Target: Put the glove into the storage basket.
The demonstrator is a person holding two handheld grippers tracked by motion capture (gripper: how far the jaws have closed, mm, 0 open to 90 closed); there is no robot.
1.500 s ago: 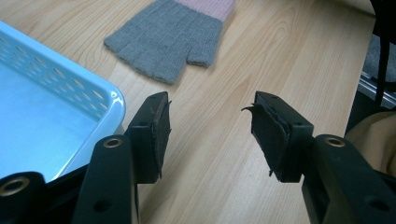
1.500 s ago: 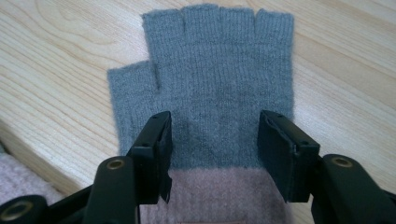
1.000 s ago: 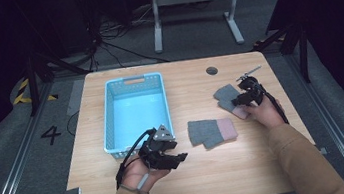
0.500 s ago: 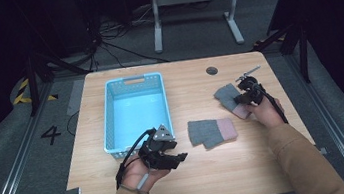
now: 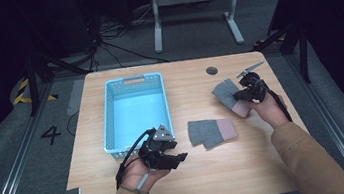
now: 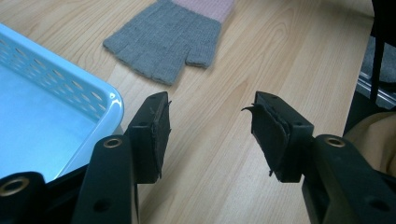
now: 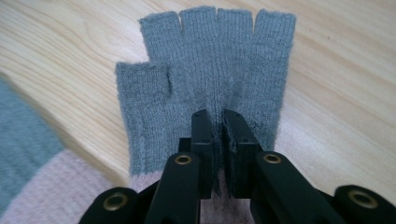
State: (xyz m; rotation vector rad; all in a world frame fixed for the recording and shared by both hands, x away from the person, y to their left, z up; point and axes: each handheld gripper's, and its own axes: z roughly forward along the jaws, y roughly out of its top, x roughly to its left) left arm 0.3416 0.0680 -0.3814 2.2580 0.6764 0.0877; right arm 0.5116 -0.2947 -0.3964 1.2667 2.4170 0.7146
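Right now my right gripper [image 7: 215, 128] has its fingers [image 7: 201, 140] pinched almost together on a fold of knit at the palm of the grey fingerless glove [image 7: 210, 60]. They have just been closing, and the fabric sits between them. That glove lies on the right side of the tabletop [image 5: 206, 183], cuff toward my hand, its pink cuff [image 7: 299, 154] just under the gripper body. In the high view the right gripper [image 5: 249, 92] sits on the same glove [image 5: 225, 92] near the far right edge.

My left gripper [image 6: 210, 135] is half open with nothing between its fingers [image 6: 154, 135]. It rests at the near corner of the light blue basket [image 6: 70, 107], with the second glove [image 6: 168, 39] flat on the wood ahead of it, well apart from the first.

As I judge it, the risk is the thin pinch: only a ridge of wool is caught, so a quick lift could let it slide out, or the glove could droop and drag its cuff across the tabletop. If it is headed for the basket [image 5: 112, 120], a dangling end might catch on the rim.

For writing, I can read only a "4" [image 5: 50, 135] marked on the floor to the left of the table.
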